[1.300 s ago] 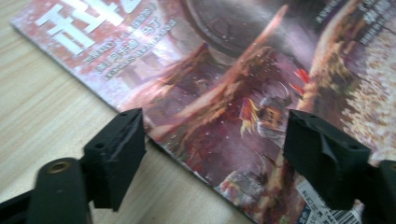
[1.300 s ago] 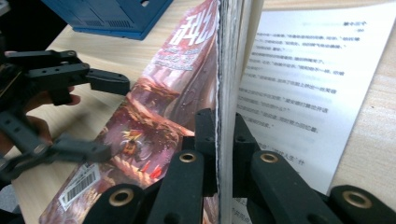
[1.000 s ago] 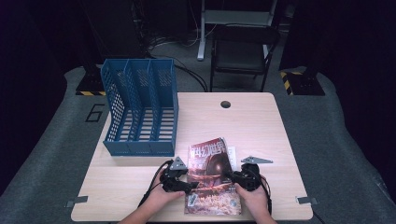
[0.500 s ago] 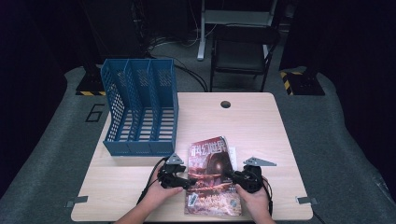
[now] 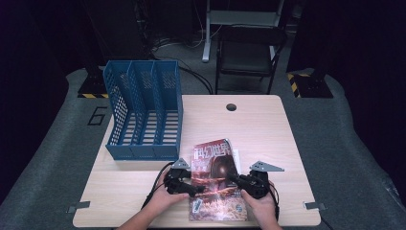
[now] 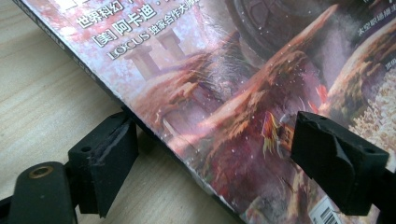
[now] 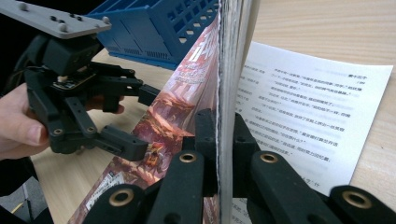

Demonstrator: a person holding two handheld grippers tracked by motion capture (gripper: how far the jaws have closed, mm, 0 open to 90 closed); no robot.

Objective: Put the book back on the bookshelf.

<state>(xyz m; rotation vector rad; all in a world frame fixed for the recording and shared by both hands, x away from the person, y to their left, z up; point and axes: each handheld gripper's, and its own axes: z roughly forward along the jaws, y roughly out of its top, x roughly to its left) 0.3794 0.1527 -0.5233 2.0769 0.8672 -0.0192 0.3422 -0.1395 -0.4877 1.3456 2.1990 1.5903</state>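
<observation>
From the high view: a magazine (image 5: 218, 184) lying at the near edge of the desk (image 5: 268, 129), just in front of a blue file rack (image 5: 143, 115) standing at the desk's far left, with a hand on either side of it. At the magazine's left edge, the left gripper (image 5: 196, 188); at its right edge, the right gripper (image 5: 235, 180); too small here to read how either pair of fingers stands. Beyond the desk, a dark chair (image 5: 251, 52) on the floor. From the left gripper view, closer: the glossy cover (image 6: 224, 88) with its red, rocky artwork and printed lettering, the spine edge running diagonally, and the left gripper's fingers (image 6: 109, 158) set wide apart, having just been opening, one over bare wood beside the spine, the other over the cover, neither pressing on it. From the right gripper view, something unseen from above: the right gripper's fingers (image 7: 205, 135) clamped together on the fore-edge of the cover and a thick sheaf of pages, lifted upright off a flat inner page of printed text (image 7: 308, 112). In the same view, farther off, the left gripper held in a hand (image 7: 18, 126), fingers spread beside the raised cover, the rack behind it.
</observation>
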